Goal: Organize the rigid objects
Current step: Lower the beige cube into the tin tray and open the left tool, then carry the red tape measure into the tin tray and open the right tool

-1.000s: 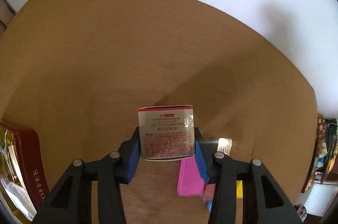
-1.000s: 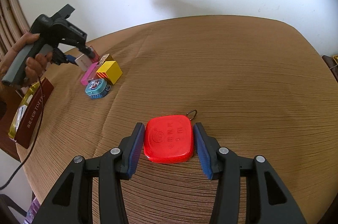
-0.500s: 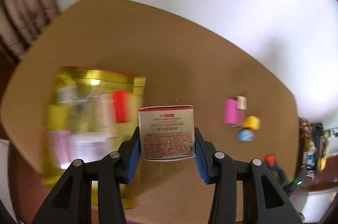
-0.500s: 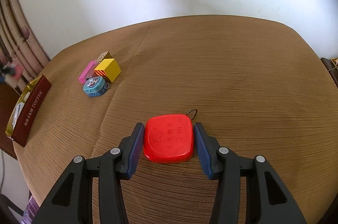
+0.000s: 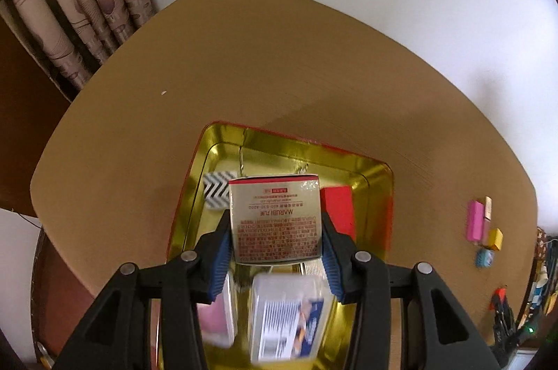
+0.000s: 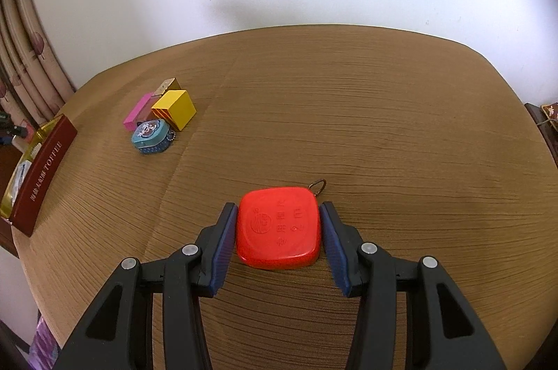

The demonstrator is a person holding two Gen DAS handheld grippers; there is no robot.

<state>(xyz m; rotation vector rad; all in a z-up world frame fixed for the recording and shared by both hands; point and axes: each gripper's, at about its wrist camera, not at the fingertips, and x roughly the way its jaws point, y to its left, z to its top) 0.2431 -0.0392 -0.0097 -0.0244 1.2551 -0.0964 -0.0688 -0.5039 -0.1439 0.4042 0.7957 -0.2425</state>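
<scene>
The left tongs [image 5: 275, 242] are gripping a small printed carton [image 5: 275, 223] between their blue pads, and they are hanging over the open gold tin [image 5: 378, 192] that sits at the left end of the worktop [image 5: 279, 73]. The carton is lying straight ahead of these tongs and directly above the tin's floor, so the coming move looks like a plain lowering; its printed face is turned to the camera and its long side is running across the jaws. Under and around it the tin is already holding a red box [image 5: 338, 213] just to the right, a zigzag-patterned piece [image 5: 216, 192] to the left, and a pale packet [image 5: 286, 321] nearer the camera, so the free gap seems to be just beneath the carton. The right tongs [image 6: 279, 232] are sitting well away, flanking a red rounded case [image 6: 279, 232] on the worktop; their pads look to be touching or almost touching its sides, and I cannot tell whether they are pressing. Compared with a second ago, the left tongs have been swinging from bare worktop beside the pink box [image 5: 475, 225] and yellow box [image 5: 495, 239] to above the tin, while the right tongs are staying put.
</scene>
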